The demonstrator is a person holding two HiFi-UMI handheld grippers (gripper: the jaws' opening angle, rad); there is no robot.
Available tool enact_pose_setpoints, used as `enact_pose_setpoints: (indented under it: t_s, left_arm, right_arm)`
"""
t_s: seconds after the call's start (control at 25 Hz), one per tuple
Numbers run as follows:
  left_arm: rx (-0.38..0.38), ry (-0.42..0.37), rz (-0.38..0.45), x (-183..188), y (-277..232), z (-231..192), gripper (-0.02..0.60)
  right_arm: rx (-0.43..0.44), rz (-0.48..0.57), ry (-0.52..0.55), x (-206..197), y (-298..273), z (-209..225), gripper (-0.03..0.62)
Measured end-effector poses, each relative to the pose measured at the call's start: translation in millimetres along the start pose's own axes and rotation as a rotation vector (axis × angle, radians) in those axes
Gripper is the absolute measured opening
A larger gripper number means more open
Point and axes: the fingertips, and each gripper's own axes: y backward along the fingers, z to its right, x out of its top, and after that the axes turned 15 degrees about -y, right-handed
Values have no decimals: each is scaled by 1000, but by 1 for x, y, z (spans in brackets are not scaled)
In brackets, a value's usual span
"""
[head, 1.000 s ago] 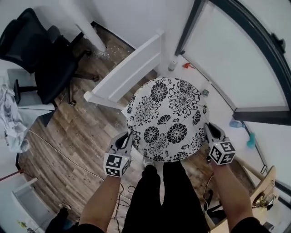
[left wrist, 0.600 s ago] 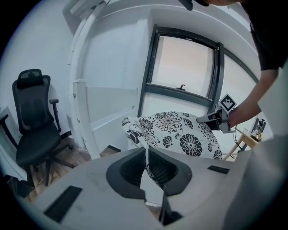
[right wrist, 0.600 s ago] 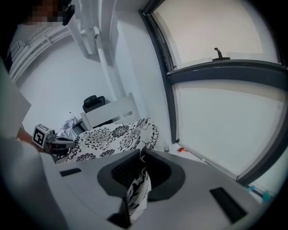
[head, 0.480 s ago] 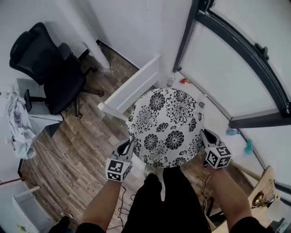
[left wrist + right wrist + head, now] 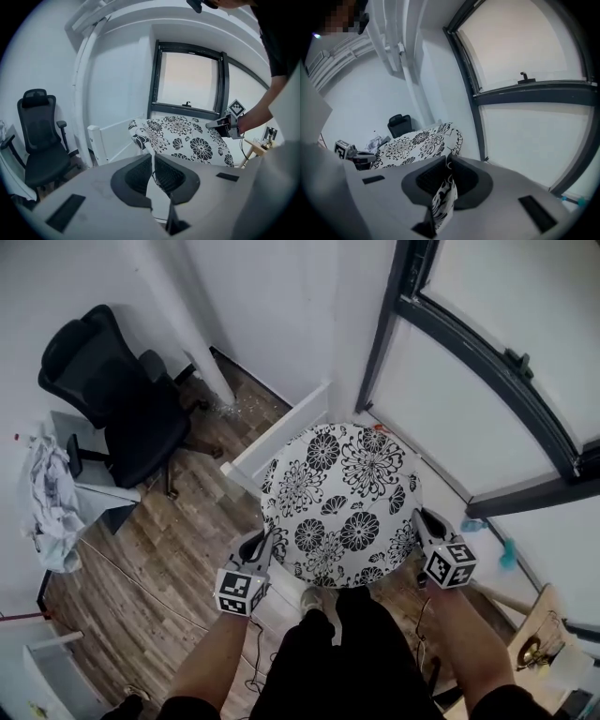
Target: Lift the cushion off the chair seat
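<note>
The left tongs (image 5: 263, 542) and right tongs (image 5: 418, 519) each pinch opposite edges of the floral cushion (image 5: 342, 502), held at frame centre. It seems clear above the white chair (image 5: 281, 432), so the lift looks essentially done.

One round floral cushion (image 5: 339, 505), white with black flowers, fills the centre of the head view. Two handheld grippers are in view: the left gripper (image 5: 264, 540) at the cushion's lower left edge and the right gripper (image 5: 418, 519) at its lower right edge. There are two marker cubes, one on each gripper. Two bare forearms (image 5: 217, 657) enter from the bottom edge. One black office chair (image 5: 117, 395) stands in the upper left. One white chair back (image 5: 281, 432) shows just above and left of the cushion. One heap of pale cloth (image 5: 47, 493) lies at the left edge. One dark window frame (image 5: 469, 346) crosses the upper right, with one window handle (image 5: 514, 360).
</note>
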Motion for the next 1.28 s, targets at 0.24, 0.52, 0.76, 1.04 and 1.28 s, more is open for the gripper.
enact_pose_setpoints:
  t_s: [0.24,0.52,0.76,1.04,1.28]
  left_arm:
    - [42,-44,56,20,13,-2,21]
    - [84,-79,108,50,40,-2,21]
    - [111,-137,150,24,20,0,22]
    - [159,-163,208,18,20,1,21]
    - [174,-210,245,17,18,5,23]
  right_arm:
    - [37,44,0,6,11,-10,41]
    - [86,93,14,27,35,-26,41]
    - [157,148,7,-2,11,-1,41]
    - [245,210,-16,-12,8,1,41]
    - [303,253,-14,-19,-1,4,41]
